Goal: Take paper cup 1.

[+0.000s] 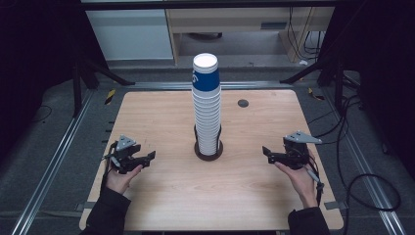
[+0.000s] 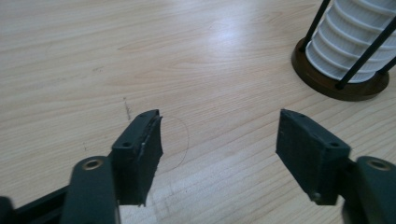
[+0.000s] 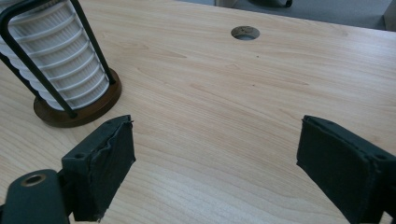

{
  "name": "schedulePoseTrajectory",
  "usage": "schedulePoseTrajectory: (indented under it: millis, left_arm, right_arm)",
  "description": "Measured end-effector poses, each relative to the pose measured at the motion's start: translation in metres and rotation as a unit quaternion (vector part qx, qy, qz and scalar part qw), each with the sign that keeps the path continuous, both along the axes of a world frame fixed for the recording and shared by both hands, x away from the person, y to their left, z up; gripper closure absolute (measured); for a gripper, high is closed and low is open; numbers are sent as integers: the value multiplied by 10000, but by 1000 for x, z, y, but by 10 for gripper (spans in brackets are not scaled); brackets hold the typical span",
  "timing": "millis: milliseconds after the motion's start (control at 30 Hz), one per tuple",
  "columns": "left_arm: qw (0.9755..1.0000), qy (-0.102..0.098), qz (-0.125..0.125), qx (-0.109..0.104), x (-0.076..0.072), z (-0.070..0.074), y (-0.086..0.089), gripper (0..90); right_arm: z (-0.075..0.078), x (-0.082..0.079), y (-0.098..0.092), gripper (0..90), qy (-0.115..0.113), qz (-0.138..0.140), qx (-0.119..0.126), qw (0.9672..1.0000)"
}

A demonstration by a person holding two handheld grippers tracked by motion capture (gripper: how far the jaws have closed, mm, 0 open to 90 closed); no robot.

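From the high view we see the stack of paper cups (image 1: 207,105) standing upright in a dark round holder (image 1: 209,149) near the middle of the wooden table (image 1: 161,196), its top cup banded blue; our left gripper (image 1: 147,157) rests left of the holder and our right gripper (image 1: 267,153) right of it, both well apart from the cups, both with jaws spread and nothing between them. We judge the cups light, thin-walled and easy to crush, and nested tightly enough that one may drag its neighbour up, so we would pinch the top cup gently just under its rim. In the left gripper view the holder's base (image 2: 343,86) and thin black uprights (image 2: 366,53) sit beyond the released jaws, the stack cut off by the frame. In the right gripper view the ribbed white rims (image 3: 60,60) sit behind the uprights, beyond the holder a cable hole (image 3: 245,32); the stack's top is again cut off.
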State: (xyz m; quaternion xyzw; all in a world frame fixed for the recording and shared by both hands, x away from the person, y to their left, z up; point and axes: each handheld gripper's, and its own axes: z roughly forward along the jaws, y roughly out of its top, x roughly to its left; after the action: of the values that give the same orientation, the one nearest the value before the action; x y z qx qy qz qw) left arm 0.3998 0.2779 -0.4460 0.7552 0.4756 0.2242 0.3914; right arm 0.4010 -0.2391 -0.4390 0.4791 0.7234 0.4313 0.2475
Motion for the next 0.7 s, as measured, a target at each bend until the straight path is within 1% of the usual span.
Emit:
schedulePoseTrajectory:
  millis: [100, 133, 233, 267, 367, 433, 467, 500, 533, 567, 600, 667, 700]
  left_arm:
    - [10000, 47, 29, 42, 0, 1, 0, 274]
    - [10000, 64, 22, 24, 0, 1, 0, 261]
    - [10000, 57, 10, 5, -1, 1, 0, 240]
    - [10000, 42, -19, -17, -1, 1, -1, 230]
    - [10000, 63, -68, -5, -1, 1, -2, 207]
    - [9999, 65, -86, -18, -1, 1, -3, 206]
    - [9999, 70, -125, -22, -2, 1, -5, 198]
    - [9999, 70, -125, -22, -2, 1, -5, 197]
    - [9998, 73, -171, 19, -2, 0, -7, 197]
    - [9998, 73, -171, 19, -2, 0, -7, 194]
    - [9998, 71, -205, 46, -2, 0, -8, 193]
    - [9997, 52, -226, 50, -3, 1, -8, 190]
    - [9997, 41, -226, 7, -3, 1, -8, 190]
  right_arm:
    - [3, -2, -1, 113, -89, 57, 63, 9999]
    - [5, -3, -1, 114, -180, 60, 107, 9998]
    - [6, -3, -1, 114, -157, 103, 104, 9998]
    - [7, -4, 0, 114, -166, 152, 128, 9997]
    - [10, -4, 2, 114, -192, 170, 180, 9995]
    - [15, -5, 4, 110, -231, 247, 241, 9991]
    - [20, -5, 7, 108, -302, 300, 266, 9987]
    - [20, -5, 7, 108, -302, 300, 266, 9987]
    - [25, -5, 11, 105, -346, 359, 289, 9983]
    - [25, -5, 11, 105, -346, 359, 289, 9983]
    - [31, -5, 16, 102, -409, 413, 305, 9978]
    - [33, -5, 17, 102, -437, 430, 304, 9977]
    - [38, -5, 21, 102, -505, 488, 307, 9971]
